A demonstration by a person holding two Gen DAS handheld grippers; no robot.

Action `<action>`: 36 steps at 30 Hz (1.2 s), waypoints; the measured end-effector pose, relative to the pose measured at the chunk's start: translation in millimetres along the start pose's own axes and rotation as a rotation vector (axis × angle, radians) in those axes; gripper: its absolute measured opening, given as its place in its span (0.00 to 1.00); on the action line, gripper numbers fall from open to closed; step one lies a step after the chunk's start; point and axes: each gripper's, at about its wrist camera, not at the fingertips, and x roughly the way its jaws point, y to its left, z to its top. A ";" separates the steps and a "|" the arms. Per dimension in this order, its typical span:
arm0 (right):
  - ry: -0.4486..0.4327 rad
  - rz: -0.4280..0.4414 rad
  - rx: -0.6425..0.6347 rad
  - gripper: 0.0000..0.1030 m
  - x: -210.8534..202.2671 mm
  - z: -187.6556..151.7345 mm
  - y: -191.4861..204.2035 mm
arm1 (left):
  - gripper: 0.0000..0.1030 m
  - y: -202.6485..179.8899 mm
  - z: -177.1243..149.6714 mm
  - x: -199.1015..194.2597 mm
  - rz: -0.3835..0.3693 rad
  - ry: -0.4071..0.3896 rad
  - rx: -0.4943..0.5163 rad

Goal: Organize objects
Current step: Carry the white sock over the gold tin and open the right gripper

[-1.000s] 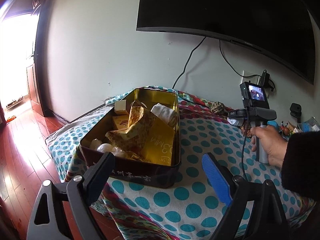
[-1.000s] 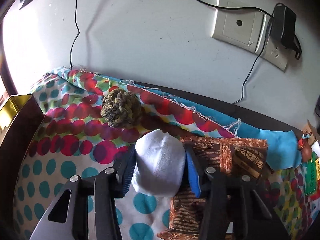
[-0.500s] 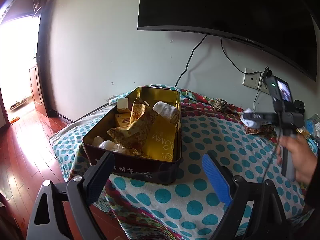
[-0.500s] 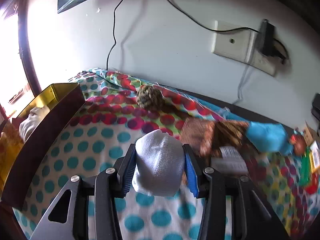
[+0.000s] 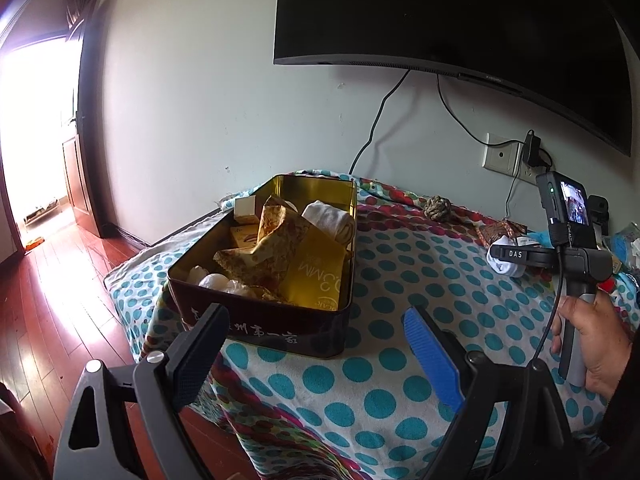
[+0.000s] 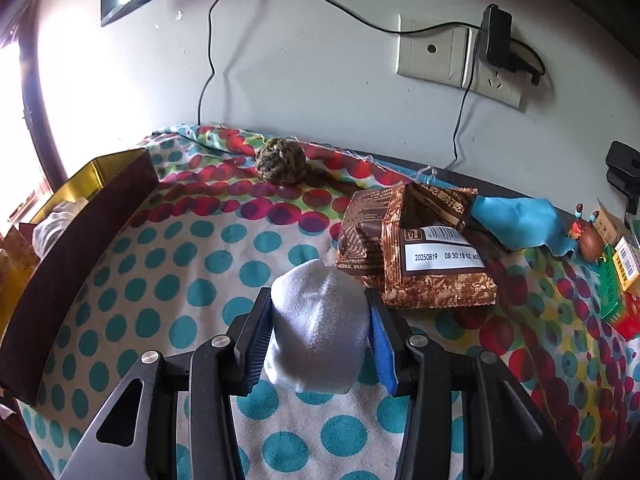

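The right gripper (image 6: 318, 334) squeezes a white sock (image 6: 320, 328). The tin (image 5: 280, 280) sits off to the sock's left, long side facing it. The left gripper (image 5: 316, 354), nearer the tin, gapes empty.

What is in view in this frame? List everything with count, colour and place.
tin box: 1, dark outside, gold inside, left on the cloth, filled with packets and a rolled white sock
white sock: 1, white, between the right gripper's pads
rope ball: 1, olive-brown, by the wall
snack packets: 2, brown, right of the sock
tablecloth: 1, polka-dotted
television: 1, black, on the wall
left gripper: open, empty
right gripper: shut on the sock
hand: 1, holding the right gripper's handle
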 end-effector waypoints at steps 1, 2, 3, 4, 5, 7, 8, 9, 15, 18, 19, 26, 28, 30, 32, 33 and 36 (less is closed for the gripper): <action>0.006 -0.005 -0.007 0.41 1.5 0.2 1.6 | 0.89 1.1 0.0 0.8 -0.001 0.002 -0.004; 0.006 -0.007 -0.012 0.41 1.3 -0.2 2.5 | 0.89 2.0 -0.1 1.8 -0.001 0.007 -0.006; 0.003 -0.013 -0.018 0.41 0.8 -0.2 3.9 | 0.89 2.3 -0.5 1.9 0.000 0.009 -0.006; 0.001 -0.017 -0.023 0.41 0.2 -0.4 4.3 | 0.89 3.0 -0.7 2.2 0.002 0.011 -0.008; 0.002 -0.020 -0.029 0.41 0.4 -0.3 5.4 | 0.89 3.7 -0.7 2.7 0.002 0.013 -0.010; 0.008 -0.026 -0.043 0.41 1.8 -0.5 8.7 | 0.89 3.9 -0.7 3.0 -0.001 0.016 -0.012; 0.010 -0.029 -0.048 0.41 2.3 -0.5 10.1 | 0.89 3.7 -0.8 2.9 0.000 0.017 -0.011; 0.013 -0.033 -0.056 0.41 2.8 -0.6 11.6 | 0.89 3.7 -0.7 3.0 -0.001 0.016 -0.010; 0.013 -0.015 -0.118 0.41 4.2 5.5 40.0 | 0.89 7.2 -0.5 3.6 0.004 0.026 -0.025; -0.011 0.055 -0.135 0.41 -3.6 21.2 71.9 | 0.89 13.7 0.5 5.1 0.014 0.030 -0.048; -0.020 0.090 -0.155 0.41 -7.1 28.5 88.3 | 0.89 16.5 1.1 5.4 0.018 0.029 -0.057; -0.064 0.225 -0.289 0.42 -17.8 73.3 195.7 | 0.89 32.5 3.0 7.8 0.032 0.034 -0.109; -0.053 0.240 -0.312 0.42 -11.1 83.5 217.0 | 0.89 36.2 3.4 9.6 0.027 0.042 -0.124; -0.040 0.259 -0.333 0.45 -2.8 93.2 238.2 | 0.89 39.1 4.2 11.0 0.018 0.045 -0.138; -0.013 0.281 -0.339 0.52 6.1 98.8 251.9 | 0.89 40.4 4.3 13.8 0.016 0.052 -0.140; 0.005 0.287 -0.342 0.61 10.6 99.7 256.6 | 0.89 41.0 4.4 14.7 0.015 0.056 -0.141; -0.008 0.279 -0.357 0.62 12.8 96.8 261.1 | 0.89 43.9 4.2 18.2 0.007 0.069 -0.156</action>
